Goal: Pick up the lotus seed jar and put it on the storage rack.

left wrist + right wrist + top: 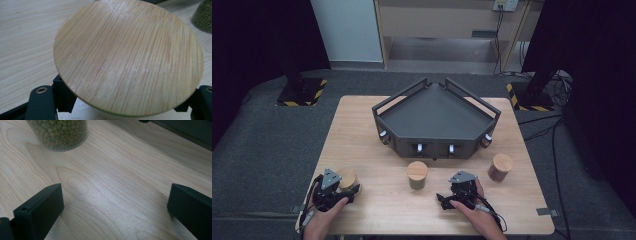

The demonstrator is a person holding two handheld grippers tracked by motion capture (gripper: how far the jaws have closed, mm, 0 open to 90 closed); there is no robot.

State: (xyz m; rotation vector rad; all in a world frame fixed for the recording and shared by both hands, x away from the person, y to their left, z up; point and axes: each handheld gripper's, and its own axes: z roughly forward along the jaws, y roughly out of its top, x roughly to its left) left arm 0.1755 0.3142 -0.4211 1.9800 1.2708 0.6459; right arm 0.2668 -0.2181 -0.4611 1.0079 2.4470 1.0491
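Left hand-held gripper (346, 190) clamped on the lidded jar (347, 178) at the tabletop's (377, 210) near-left corner, right hand-held gripper (447, 200) open and empty: lift straight up, keeping the jar upright and the grip below the lid (128, 56).

table (377, 210) light wood | dark tray (437, 120) at back | green-bean jar (417, 175) centre | brown-filled jar (500, 167) right
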